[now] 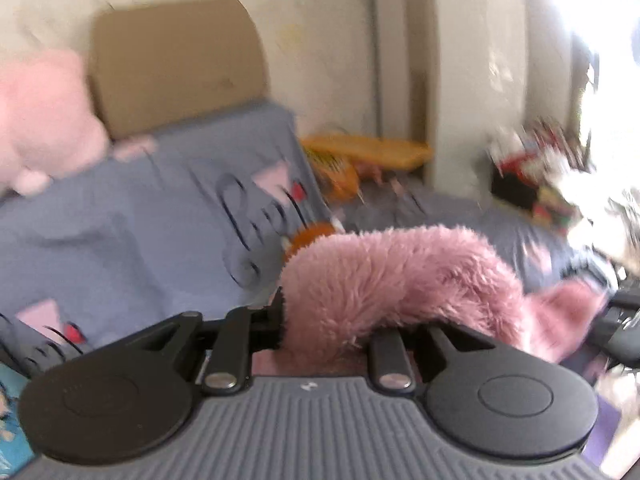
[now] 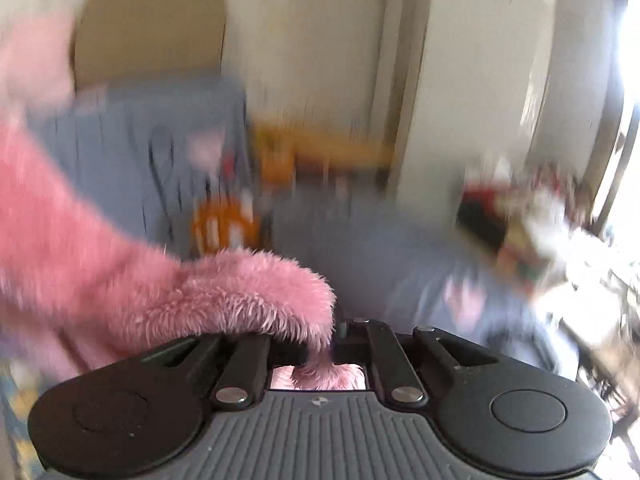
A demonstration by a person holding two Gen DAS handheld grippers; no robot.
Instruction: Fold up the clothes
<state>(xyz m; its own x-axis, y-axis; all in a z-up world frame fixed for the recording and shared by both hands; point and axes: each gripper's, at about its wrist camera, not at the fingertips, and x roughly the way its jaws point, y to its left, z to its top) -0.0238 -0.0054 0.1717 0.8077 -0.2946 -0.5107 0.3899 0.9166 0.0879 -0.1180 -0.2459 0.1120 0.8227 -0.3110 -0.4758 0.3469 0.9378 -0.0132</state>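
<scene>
While both views blur, your left gripper has its jaws clamped on a thick fold of the pink fluffy garment, lifted clear above the blue-grey bedsheet. The fur arches up from that grip and trails off to the right of the left wrist view. Your right gripper is nearly closed, with a thin edge of the same pink fluffy garment pinched between its fingers; the rest sweeps away up and to the left of that view. Behind, a pink plush toy leans by the tan headboard, and orange packets lie against the wall.
</scene>
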